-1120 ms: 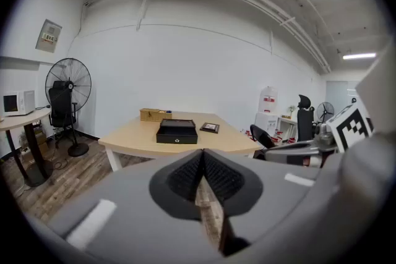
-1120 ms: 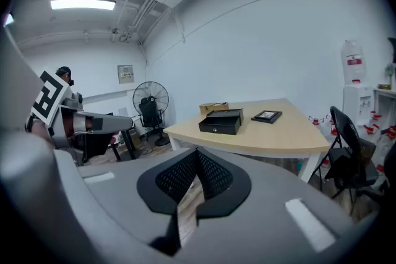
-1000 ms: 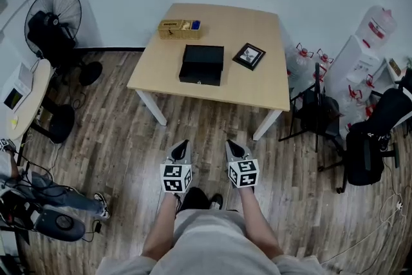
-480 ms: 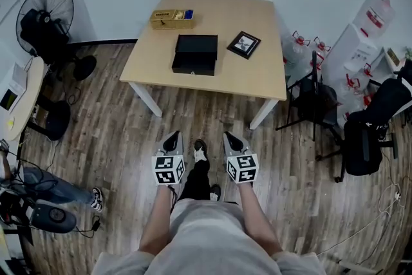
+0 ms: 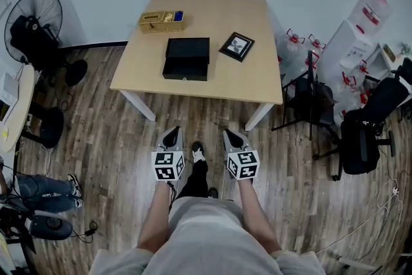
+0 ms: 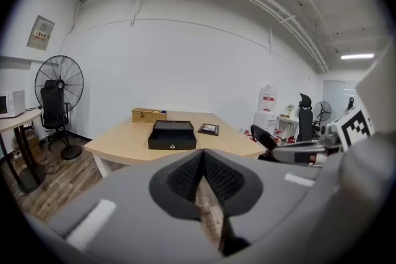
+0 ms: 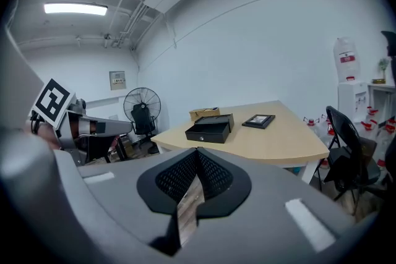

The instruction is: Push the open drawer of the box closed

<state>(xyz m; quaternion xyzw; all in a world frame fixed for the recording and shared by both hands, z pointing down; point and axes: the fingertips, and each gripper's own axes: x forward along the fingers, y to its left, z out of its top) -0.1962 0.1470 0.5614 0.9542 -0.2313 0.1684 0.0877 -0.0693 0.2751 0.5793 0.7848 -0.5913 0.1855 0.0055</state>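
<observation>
A black box (image 5: 187,58) sits on the light wooden table (image 5: 257,80), its drawer pulled out toward the table's near edge, a small knob on the drawer front. Both grippers hang well short of the table, over the wooden floor in front of the person. My left gripper (image 5: 173,132) is shut with nothing in it, and so is my right gripper (image 5: 229,134). The left gripper view looks past the closed jaws (image 6: 202,153) to the box (image 6: 172,135) far ahead. The right gripper view shows the same box (image 7: 210,128) beyond its gripper (image 7: 197,151).
A wooden box (image 5: 161,20) and a picture frame (image 5: 237,46) also lie on the table. A standing fan (image 5: 32,19) is at the left. Folding chair (image 5: 312,103), black office chair (image 5: 364,135) and water jugs (image 5: 370,13) crowd the right. Another person's legs (image 5: 45,193) show at lower left.
The person has stepped forward, one foot now ahead between the grippers. Both grippers stay shut, side by side, a little higher in the view.
</observation>
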